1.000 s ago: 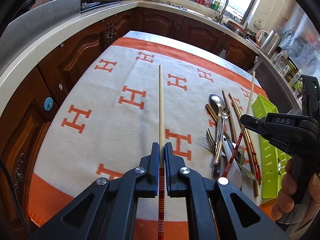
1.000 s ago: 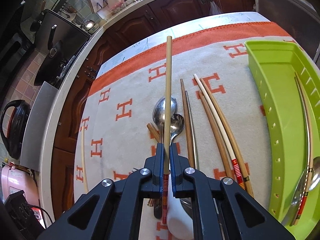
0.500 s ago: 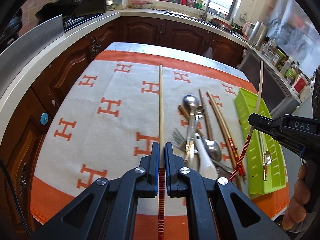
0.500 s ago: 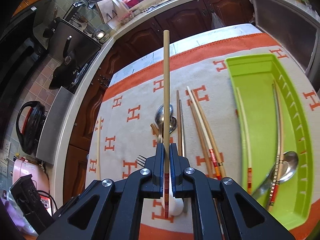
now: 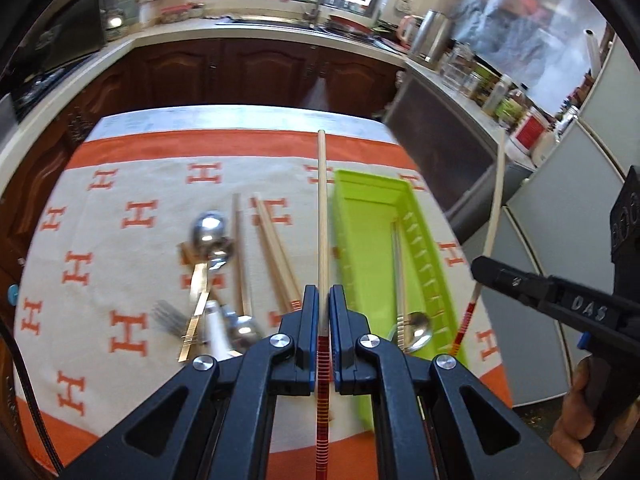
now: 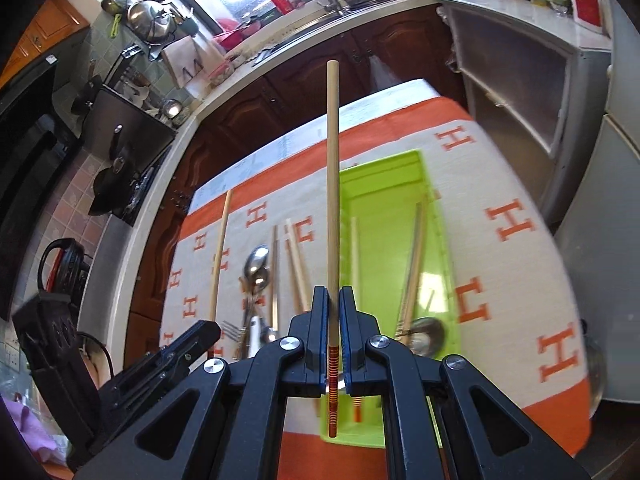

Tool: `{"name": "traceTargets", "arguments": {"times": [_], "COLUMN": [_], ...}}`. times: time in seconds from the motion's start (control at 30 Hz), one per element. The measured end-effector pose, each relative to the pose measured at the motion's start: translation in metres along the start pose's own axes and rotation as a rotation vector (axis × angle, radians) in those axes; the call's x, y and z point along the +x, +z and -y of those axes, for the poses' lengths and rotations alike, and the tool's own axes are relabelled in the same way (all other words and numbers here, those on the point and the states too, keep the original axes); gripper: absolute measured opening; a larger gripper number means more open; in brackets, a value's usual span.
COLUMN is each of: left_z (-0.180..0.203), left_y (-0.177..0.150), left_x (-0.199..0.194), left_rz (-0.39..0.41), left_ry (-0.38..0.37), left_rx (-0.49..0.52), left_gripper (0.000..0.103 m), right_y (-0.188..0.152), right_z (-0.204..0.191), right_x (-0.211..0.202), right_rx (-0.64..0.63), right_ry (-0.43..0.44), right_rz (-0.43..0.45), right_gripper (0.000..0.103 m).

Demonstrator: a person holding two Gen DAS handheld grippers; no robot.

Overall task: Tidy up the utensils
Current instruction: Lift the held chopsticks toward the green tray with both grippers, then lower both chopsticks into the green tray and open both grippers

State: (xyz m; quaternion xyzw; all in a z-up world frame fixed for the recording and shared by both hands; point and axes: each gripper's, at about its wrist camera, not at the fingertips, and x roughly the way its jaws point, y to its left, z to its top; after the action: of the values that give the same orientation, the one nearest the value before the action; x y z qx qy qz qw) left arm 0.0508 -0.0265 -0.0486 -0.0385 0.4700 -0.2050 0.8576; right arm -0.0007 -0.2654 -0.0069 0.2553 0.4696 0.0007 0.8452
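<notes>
Two chopsticks are hanging in the air over the table [image 5: 240,118]: the left tongs [image 5: 323,320] are clamping one chopstick [image 5: 322,216] at its red-banded end, and the right tongs [image 6: 333,320] are clamping the other chopstick [image 6: 333,184] the same way. Both sticks are pale wood, pointing forward and away. The tray [image 5: 360,240], bright green and long, is lying near the cloth's right edge; the cloth [image 5: 132,184], white with orange letters and an orange border, is covering most of the table. The left stick is hovering just beside the tray's left wall, the right stick over that wall. Left of the tray, loose chopsticks [image 5: 276,252], spoons [image 5: 210,232] and a fork [image 5: 170,316] are crowding the cloth's middle, leaving its far left bare. Inside the tray, a spoon [image 5: 418,326] and chopsticks are lying lengthwise. Dark cabinets [image 5: 240,72] are closing in beyond the far edge, a steel unit [image 6: 516,92] to the right.
</notes>
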Motion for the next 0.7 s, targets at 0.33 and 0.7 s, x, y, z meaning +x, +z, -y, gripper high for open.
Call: {"name": "traceTargets", "arguments": {"times": [0.33, 0.7], "left_z": [0.056, 0.052], "left_y": [0.012, 0.006], "left_x": [0.068, 0.077], "left_rz": [-0.109, -0.123], "left_ry": [-0.044, 0.003], "left_rx": [0.019, 0.011], "left_gripper": [0.003, 0.038], "right_y": [0.011, 0.005], "right_z": [0.047, 0.077], "right_x": [0.04, 0.075], "right_rx": [-0.029, 0.026], "right_ry": [-0.068, -0.078], "right_rz": [-0.111, -0.193], "right_gripper": [0.005, 0.011]}}
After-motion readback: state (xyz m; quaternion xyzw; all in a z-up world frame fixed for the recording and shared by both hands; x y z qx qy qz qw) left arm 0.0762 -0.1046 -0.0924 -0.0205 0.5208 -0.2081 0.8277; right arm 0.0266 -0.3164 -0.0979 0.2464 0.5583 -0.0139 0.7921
